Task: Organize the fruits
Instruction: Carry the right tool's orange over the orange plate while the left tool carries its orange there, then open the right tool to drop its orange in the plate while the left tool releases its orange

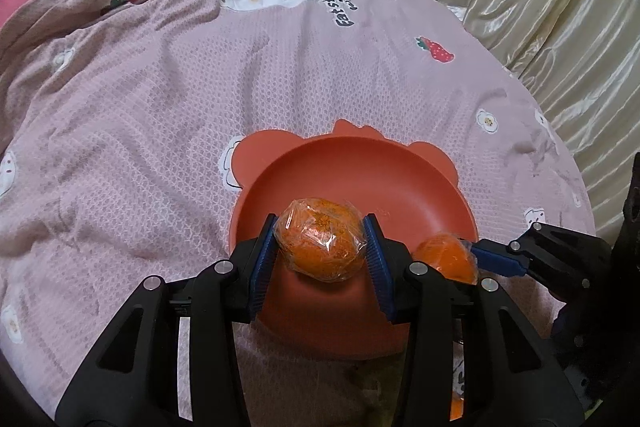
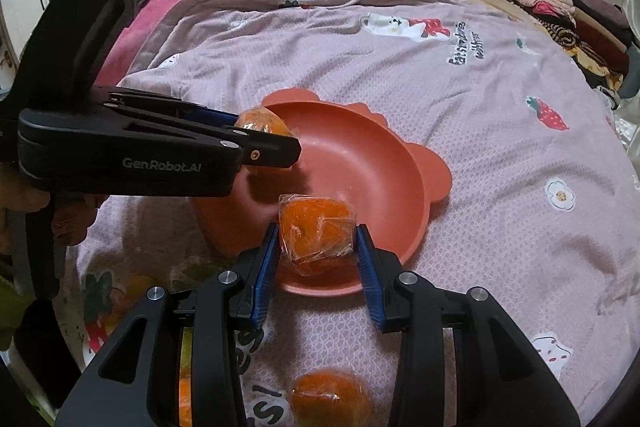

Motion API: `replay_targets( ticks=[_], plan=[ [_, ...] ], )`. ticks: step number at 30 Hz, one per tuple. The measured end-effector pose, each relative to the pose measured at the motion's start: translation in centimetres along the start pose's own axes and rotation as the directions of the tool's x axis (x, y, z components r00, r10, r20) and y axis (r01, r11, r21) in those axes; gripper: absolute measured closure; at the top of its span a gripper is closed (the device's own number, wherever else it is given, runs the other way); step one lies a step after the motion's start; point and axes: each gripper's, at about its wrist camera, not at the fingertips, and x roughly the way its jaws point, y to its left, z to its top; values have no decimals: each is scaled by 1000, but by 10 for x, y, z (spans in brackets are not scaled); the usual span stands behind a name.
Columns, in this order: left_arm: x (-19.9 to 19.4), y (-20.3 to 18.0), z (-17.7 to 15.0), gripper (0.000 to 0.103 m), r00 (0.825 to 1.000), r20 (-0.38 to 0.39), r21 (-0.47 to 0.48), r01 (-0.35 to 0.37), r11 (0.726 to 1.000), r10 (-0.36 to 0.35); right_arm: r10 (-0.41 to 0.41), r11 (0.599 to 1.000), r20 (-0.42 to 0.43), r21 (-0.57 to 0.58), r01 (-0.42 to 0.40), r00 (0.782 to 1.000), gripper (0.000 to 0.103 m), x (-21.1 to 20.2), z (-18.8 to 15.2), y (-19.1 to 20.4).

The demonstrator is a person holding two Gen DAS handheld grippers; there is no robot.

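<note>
The left hand-held gripper (image 1: 321, 242) is built of matte black plastic, with ribbed blue pads (image 1: 265, 259) lining its two fingers and round silver screws (image 1: 153, 283) set at the joints. The right hand-held gripper (image 2: 317, 247) is made alike. White "GenRobot.AI" lettering (image 2: 161, 164) is printed on the left body, and a brass-coloured screw (image 2: 253, 155) is seen near its fingertip.

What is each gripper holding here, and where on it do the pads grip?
The left gripper clamps one plastic-wrapped orange across its sides. The right gripper clamps another wrapped orange the same way. Both are over the bowl.
</note>
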Motion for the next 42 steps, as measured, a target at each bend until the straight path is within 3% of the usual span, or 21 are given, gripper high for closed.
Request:
replay_targets(
  ticks=[17, 22, 32, 42],
  plan=[
    [7, 1, -2, 68, 1000, -7, -7, 6, 1000, -6, 1, 1000, 19, -10, -1, 1000, 65, -8, -4, 2],
    [6, 2, -3, 68, 1000, -5, -11, 8, 1000, -8, 2, 1000, 49, 2, -2, 999, 60, -23, -8, 1],
    [-13, 0, -5, 63, 999, 39, -8, 5, 1000, -4, 1, 1000, 86, 28, -3, 996, 53, -40, -13, 1],
    [-42, -7, -13, 51, 994, 105, 9, 4, 1000, -5, -21, 997, 125, 75, 11, 992, 43, -58, -20, -9]
  ],
)
